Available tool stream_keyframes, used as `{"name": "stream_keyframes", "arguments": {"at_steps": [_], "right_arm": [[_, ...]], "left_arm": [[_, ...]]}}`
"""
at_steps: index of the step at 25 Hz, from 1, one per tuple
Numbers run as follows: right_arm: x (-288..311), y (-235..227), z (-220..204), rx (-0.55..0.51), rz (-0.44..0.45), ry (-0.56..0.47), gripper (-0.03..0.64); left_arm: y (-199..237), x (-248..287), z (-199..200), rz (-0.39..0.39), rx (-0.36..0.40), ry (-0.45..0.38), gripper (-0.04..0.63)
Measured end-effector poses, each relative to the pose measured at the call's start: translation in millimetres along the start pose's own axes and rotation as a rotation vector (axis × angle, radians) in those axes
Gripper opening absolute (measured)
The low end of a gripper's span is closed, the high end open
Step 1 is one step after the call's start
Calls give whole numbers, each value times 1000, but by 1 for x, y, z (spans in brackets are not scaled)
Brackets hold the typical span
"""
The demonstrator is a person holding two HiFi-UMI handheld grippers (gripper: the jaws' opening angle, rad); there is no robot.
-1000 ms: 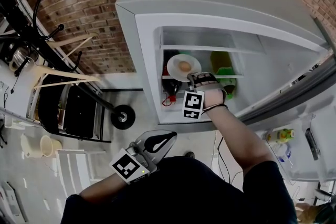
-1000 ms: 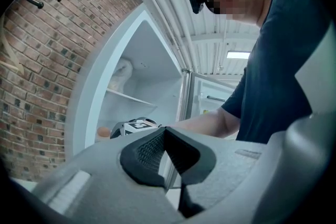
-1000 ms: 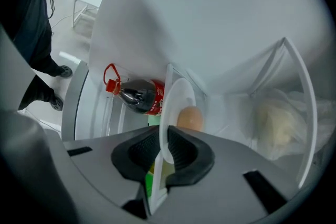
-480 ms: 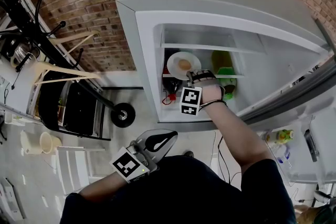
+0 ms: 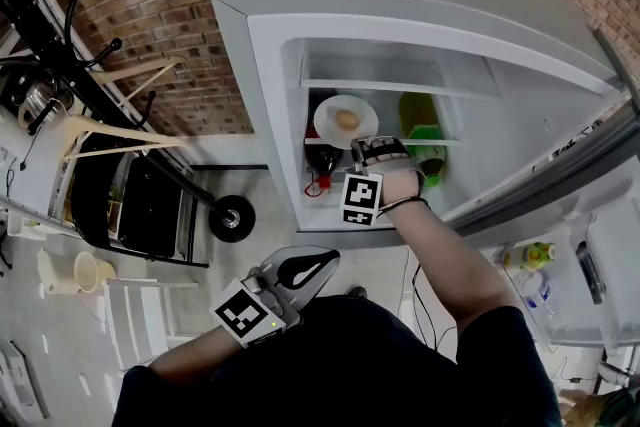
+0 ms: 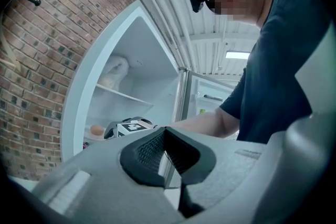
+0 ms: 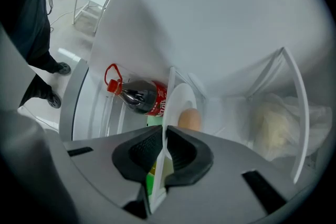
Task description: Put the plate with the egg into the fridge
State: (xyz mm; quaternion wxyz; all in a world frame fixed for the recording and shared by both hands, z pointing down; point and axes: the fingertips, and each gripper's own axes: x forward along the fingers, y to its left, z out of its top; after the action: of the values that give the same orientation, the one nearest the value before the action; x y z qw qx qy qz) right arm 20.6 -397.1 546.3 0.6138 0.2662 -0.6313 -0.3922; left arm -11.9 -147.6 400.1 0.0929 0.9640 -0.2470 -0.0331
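Note:
A white plate [image 5: 330,120] with a brown egg [image 5: 346,119] on it is inside the open fridge [image 5: 268,95], level with its middle shelf [image 5: 445,144]. My right gripper [image 5: 362,145] reaches into the fridge and is shut on the plate's near rim. In the right gripper view the plate [image 7: 181,98] stands edge-on between the jaws of the right gripper [image 7: 164,132], with the egg [image 7: 190,119] just past them. My left gripper [image 5: 322,262] hangs low by the person's body, shut and empty. In the left gripper view it [image 6: 164,131] points toward the fridge.
A dark cola bottle [image 7: 139,97] with a red cap lies beside the plate. A green bottle [image 5: 425,130] stands to the right on the shelf, and a pale bag [image 7: 275,131] sits deeper in. The fridge door [image 5: 560,185] is open at right. A coat stand [image 5: 90,75] and a white chair [image 5: 140,315] are at left.
My right gripper has carried the plate with the egg a little deeper into the fridge. The left gripper has stayed where it was.

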Motion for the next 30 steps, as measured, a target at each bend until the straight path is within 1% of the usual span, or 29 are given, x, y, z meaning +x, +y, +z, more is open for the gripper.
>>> {"name": "stream_keyframes", "arguments": {"at_steps": [7,9,11,13,17,19,21,27,30], "right_arm": [[6,-1,-2,7,-22,13,37],[2,-2,-2,16,-45,-1,56],[-7,-4,-3,37,-68,-13,77],[-20,-3,-5,80,-78,-28,77],[-54,7,-15,231,-68,-65,71],[-74,12,-20,327,-66,-86,45],[-95,15,-21,416,-70,-118,34],[-154,21,-13,631,-83,-243,21],[-182,22,-11,806,-51,-330,14]], "left_arm": [[-2,-1,-2,-4,-16,0,0],[-3,-1,-3,-7,-19,0,0],[-5,1,-1,-16,-17,-4,0],[-7,4,0,-25,-13,-8,0],[-9,6,3,-35,-10,-22,0],[-7,4,5,-34,-15,-29,0],[-5,2,5,-33,-18,-31,0],[-6,7,4,-49,-14,-24,0],[-4,7,6,-46,-10,-15,0]]}}
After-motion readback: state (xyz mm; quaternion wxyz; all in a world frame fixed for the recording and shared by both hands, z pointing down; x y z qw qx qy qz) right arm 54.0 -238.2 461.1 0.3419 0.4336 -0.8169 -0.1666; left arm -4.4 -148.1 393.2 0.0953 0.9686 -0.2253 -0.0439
